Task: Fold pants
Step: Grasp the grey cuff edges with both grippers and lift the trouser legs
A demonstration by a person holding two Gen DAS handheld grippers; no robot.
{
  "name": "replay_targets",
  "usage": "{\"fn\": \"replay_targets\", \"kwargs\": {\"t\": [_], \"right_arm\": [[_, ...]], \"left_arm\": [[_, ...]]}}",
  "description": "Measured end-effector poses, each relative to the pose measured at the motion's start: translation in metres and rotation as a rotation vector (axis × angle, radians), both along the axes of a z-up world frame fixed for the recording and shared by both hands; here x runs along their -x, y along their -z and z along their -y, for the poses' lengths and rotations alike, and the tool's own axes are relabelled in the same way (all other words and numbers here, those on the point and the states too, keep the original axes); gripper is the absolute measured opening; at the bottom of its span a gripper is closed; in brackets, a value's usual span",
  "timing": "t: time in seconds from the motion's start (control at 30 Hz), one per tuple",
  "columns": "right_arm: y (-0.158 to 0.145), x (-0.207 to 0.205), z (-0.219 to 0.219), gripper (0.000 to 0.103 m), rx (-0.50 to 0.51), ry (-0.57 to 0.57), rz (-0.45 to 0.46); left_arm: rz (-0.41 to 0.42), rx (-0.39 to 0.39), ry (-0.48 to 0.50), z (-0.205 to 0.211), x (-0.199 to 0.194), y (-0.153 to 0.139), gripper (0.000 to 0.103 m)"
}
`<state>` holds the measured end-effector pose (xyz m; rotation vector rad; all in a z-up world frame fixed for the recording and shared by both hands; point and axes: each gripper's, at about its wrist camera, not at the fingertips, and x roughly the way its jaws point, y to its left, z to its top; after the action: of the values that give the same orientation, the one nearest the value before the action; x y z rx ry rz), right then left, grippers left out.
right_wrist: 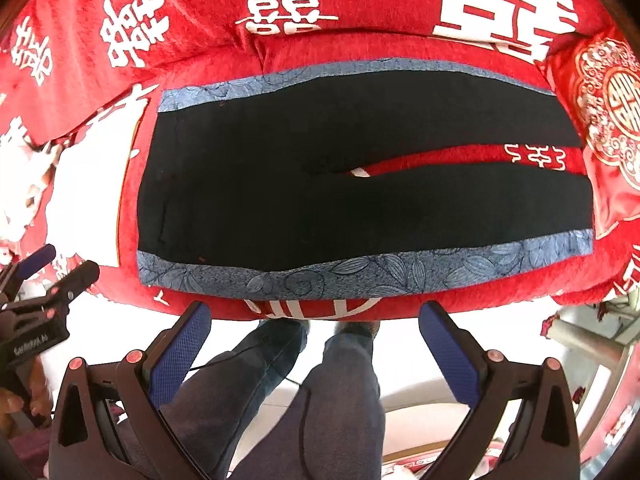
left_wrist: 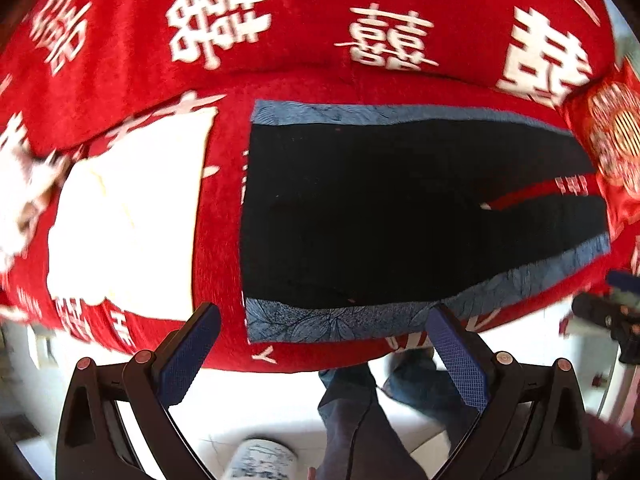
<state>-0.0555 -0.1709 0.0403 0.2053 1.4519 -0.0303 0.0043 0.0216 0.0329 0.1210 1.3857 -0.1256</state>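
Black pants (left_wrist: pixel 380 208) (right_wrist: pixel 320 196) with blue patterned side stripes lie flat on a red sofa seat (left_wrist: pixel 224 240) (right_wrist: pixel 280 64), waistband to the left, the two legs pointing right with a narrow gap between them. My left gripper (left_wrist: pixel 324 320) is open and empty, hovering just off the near edge of the pants by the waistband end. My right gripper (right_wrist: pixel 316 316) is open and empty at the sofa's front edge, below the near blue stripe (right_wrist: pixel 360 272). The left gripper also shows at the left edge of the right wrist view (right_wrist: pixel 60 268).
A folded white cloth (left_wrist: pixel 132 220) (right_wrist: pixel 92 200) lies on the seat left of the pants. A red embroidered cushion (left_wrist: pixel 616 148) (right_wrist: pixel 612 120) sits at the right end. The person's legs in jeans (right_wrist: pixel 320 400) stand on the white floor below the sofa edge.
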Motion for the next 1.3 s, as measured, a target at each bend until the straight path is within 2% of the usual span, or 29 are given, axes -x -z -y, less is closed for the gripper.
{"fn": "replay_targets", "kwargs": {"t": [0.17, 0.33, 0.53, 0.63, 0.67, 0.73, 0.77, 0.8, 0.97, 1.13, 1.17, 1.2, 1.27, 1.3], "right_arm": [[0.016, 0.016, 0.024, 0.103, -0.074, -0.035, -0.034], [0.052, 0.033, 0.036, 0.103, -0.16, -0.064, -0.079], [0.101, 0.038, 0.017, 0.103, -0.45, -0.03, -0.07], [0.137, 0.035, -0.004, 0.103, -0.578, 0.005, -0.057], [0.151, 0.034, -0.011, 0.1, -0.612, 0.023, -0.052], [0.177, 0.033, -0.023, 0.092, -0.675, 0.051, -0.044], [0.191, 0.032, -0.03, 0.078, -0.708, 0.057, -0.036], [0.203, 0.031, -0.036, 0.072, -0.725, 0.056, -0.034], [0.242, 0.034, -0.054, 0.072, -0.788, 0.093, 0.017], [0.249, 0.03, -0.056, 0.071, -0.848, 0.161, 0.096], [0.248, 0.026, -0.056, 0.067, -0.861, 0.178, 0.107], [0.248, 0.022, -0.056, 0.052, -0.88, 0.19, 0.109], [0.241, 0.011, -0.056, 0.033, -0.925, 0.203, 0.123], [0.232, 0.008, -0.056, 0.032, -0.939, 0.189, 0.146]], "left_arm": [[-0.053, 0.02, -0.152, -0.003, 0.017, 0.02, 0.103], [-0.083, 0.028, -0.262, -0.006, 0.041, 0.049, 0.103], [-0.079, 0.078, -0.352, -0.025, 0.058, 0.08, 0.103], [-0.075, 0.104, -0.372, -0.037, 0.056, 0.107, 0.103], [-0.081, 0.125, -0.376, -0.042, 0.055, 0.117, 0.103], [-0.063, 0.192, -0.394, -0.052, 0.055, 0.137, 0.091], [-0.059, 0.222, -0.394, -0.055, 0.056, 0.146, 0.087], [-0.059, 0.243, -0.397, -0.058, 0.057, 0.153, 0.087], [-0.061, 0.367, -0.421, -0.072, 0.068, 0.183, 0.087], [-0.072, 0.456, -0.403, -0.08, 0.074, 0.196, 0.087], [-0.078, 0.47, -0.403, -0.08, 0.073, 0.198, 0.087], [-0.088, 0.489, -0.408, -0.081, 0.073, 0.2, 0.088], [-0.105, 0.534, -0.435, -0.082, 0.068, 0.201, 0.087], [-0.111, 0.593, -0.463, -0.084, 0.065, 0.202, 0.087]]}}
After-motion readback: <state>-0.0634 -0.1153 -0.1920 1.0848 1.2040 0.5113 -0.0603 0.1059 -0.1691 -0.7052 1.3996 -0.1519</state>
